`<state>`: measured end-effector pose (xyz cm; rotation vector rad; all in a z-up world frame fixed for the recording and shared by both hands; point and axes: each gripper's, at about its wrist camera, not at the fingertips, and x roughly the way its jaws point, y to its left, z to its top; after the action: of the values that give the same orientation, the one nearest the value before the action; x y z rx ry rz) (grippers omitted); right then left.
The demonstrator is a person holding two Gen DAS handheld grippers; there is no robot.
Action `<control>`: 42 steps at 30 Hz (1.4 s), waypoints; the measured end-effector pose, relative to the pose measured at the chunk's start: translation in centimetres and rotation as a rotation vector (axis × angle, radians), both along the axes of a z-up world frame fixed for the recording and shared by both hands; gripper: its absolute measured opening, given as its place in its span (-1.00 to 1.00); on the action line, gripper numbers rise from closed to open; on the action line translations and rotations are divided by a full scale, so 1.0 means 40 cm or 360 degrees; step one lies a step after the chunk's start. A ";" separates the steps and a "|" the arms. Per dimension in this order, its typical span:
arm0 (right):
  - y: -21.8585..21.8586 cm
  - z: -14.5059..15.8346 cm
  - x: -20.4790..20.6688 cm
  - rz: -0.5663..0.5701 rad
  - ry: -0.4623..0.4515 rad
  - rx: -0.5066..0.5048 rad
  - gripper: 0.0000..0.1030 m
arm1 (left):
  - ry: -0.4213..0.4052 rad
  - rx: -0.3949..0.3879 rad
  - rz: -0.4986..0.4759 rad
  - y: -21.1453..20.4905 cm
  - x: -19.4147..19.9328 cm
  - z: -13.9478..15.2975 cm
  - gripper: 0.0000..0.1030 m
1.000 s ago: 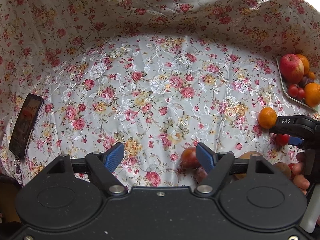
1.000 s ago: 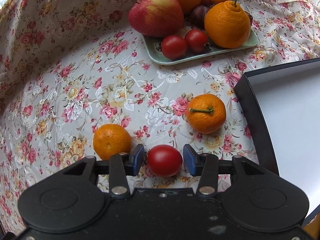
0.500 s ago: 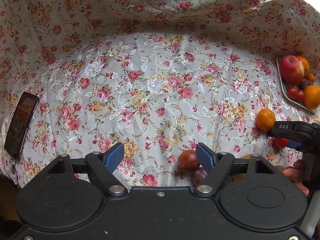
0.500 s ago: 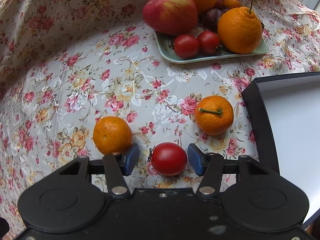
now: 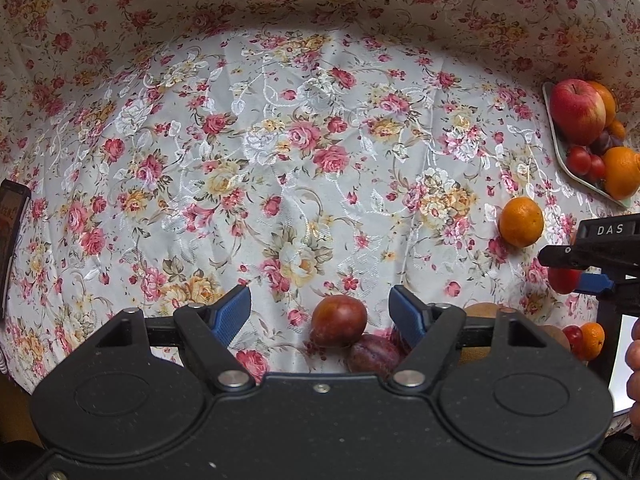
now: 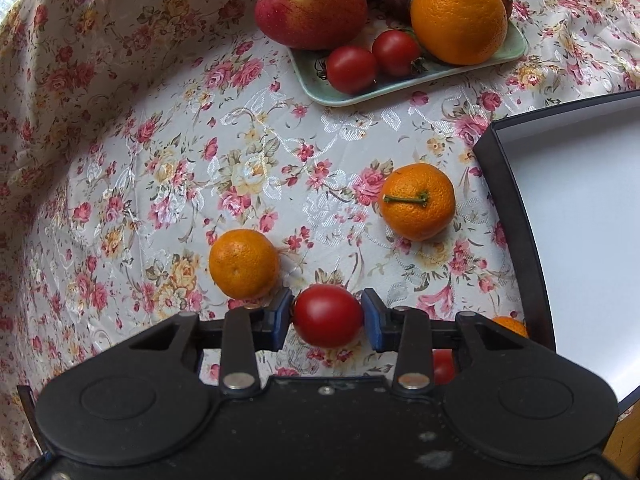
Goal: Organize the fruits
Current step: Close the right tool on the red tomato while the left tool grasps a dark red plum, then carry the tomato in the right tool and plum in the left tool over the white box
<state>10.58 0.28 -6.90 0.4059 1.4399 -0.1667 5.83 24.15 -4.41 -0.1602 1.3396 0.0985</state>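
Because the tomato [image 6: 327, 316] looked soft and slick, the right gripper [image 6: 327, 318], just closing, pinched its widest middle; the left gripper [image 5: 320, 312] hung spread.

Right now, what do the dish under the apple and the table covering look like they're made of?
Dish: likely glazed ceramic or melamine; pale green, smooth, with a rounded glossy rim. Tablecloth: woven fabric with a satin sheen; its printed roses, shiny raised leaf pattern and soft creases point to a synthetic jacquard, though I can't be sure.

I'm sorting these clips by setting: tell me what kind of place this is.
Most likely a home table: a floral tablecloth covers it, a pale green plate of mixed fruit stands at the back, and a phone lies at the edge.
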 end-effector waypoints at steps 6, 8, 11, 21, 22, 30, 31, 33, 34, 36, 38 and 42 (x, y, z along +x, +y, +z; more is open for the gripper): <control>0.022 0.058 -0.002 0.0045 -0.0074 -0.0093 -0.23 | 0.0071 0.0059 -0.0004 -0.024 0.013 -0.043 0.47; 0.033 0.073 -0.005 0.0074 -0.0100 -0.0108 -0.23 | 0.0104 0.0061 0.0018 -0.024 0.016 -0.059 0.47; 0.047 0.099 -0.013 0.0124 -0.0141 -0.0094 -0.23 | 0.0145 0.0055 0.0043 -0.024 0.023 -0.080 0.47; 0.066 0.122 -0.022 0.0189 -0.0173 -0.0067 -0.23 | 0.0226 0.0025 0.0153 -0.024 0.029 -0.128 0.18; 0.066 0.121 -0.022 0.0193 -0.0171 -0.0071 -0.23 | 0.0217 0.0017 0.0161 -0.023 0.029 -0.124 0.10; 0.044 0.134 -0.029 0.0188 -0.0179 -0.0080 -0.23 | 0.0151 0.0078 0.0187 -0.038 0.038 -0.083 -0.15; 0.037 0.136 -0.030 0.0183 -0.0180 -0.0082 -0.23 | 0.0140 0.0082 0.0184 -0.043 0.039 -0.077 -0.15; 0.021 0.140 -0.033 0.0167 -0.0182 -0.0082 -0.23 | 0.0102 0.0088 0.0172 -0.065 0.044 -0.056 -0.15; 0.013 0.142 -0.035 0.0161 -0.0184 -0.0081 -0.23 | 0.0086 0.0087 0.0167 -0.075 0.049 -0.047 -0.15; -0.006 0.147 -0.039 0.0145 -0.0187 -0.0081 -0.23 | 0.0044 0.0083 0.0146 -0.103 0.061 -0.019 -0.15; -0.026 0.152 -0.043 0.0128 -0.0193 -0.0087 -0.23 | 0.0007 0.0082 0.0115 -0.131 0.068 0.003 -0.15; -0.077 0.164 -0.056 0.0089 -0.0208 -0.0108 -0.23 | -0.0057 0.0056 0.0019 -0.208 0.076 0.041 -0.15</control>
<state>8.35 -2.81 -0.33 0.3152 1.3118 -0.1412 8.89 15.85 -2.77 -0.1393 1.3008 0.1287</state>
